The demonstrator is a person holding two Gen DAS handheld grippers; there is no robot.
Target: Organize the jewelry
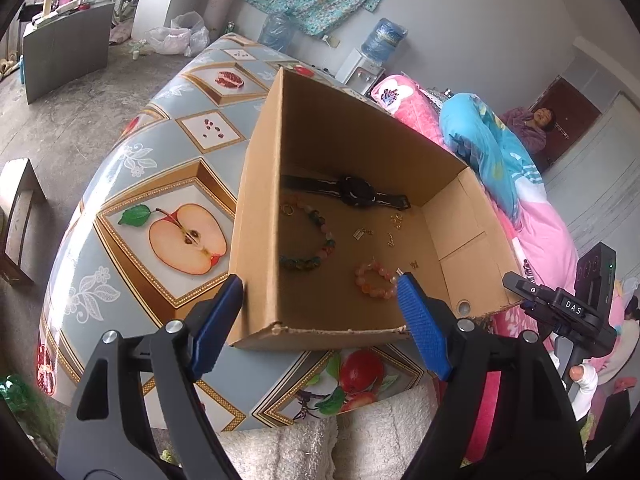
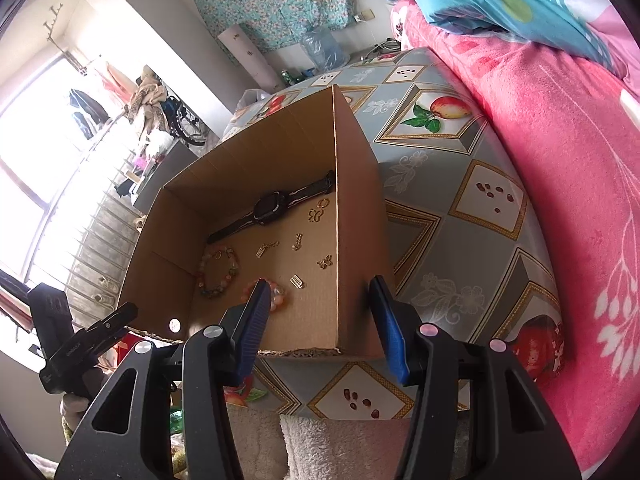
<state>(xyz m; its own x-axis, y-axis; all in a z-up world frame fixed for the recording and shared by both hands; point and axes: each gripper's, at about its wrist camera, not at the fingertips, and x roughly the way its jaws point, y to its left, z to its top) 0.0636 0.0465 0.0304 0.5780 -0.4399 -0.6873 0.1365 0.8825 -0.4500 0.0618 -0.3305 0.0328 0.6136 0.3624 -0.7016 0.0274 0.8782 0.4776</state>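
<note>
Lying on the floor of an open cardboard box (image 1: pixel 360 152) on a fruit-patterned table (image 1: pixel 160 168), the jewelry is seen ahead of both tongs: a black watch (image 1: pixel 352 192) at the far wall, a green-and-pink bead bracelet (image 1: pixel 316 240), a pink bead bracelet (image 1: pixel 374 280) nearest the tongs, and small gold charms (image 2: pixel 298 242) scattered between. The left tongs (image 1: pixel 320 292) are held released and empty, their blue fingers (image 1: pixel 420 320) straddling the box's near-left corner. The right tongs (image 2: pixel 320 304) are likewise parted around nothing, straddling the near-right corner, with the pink bracelet just behind one finger.
</note>
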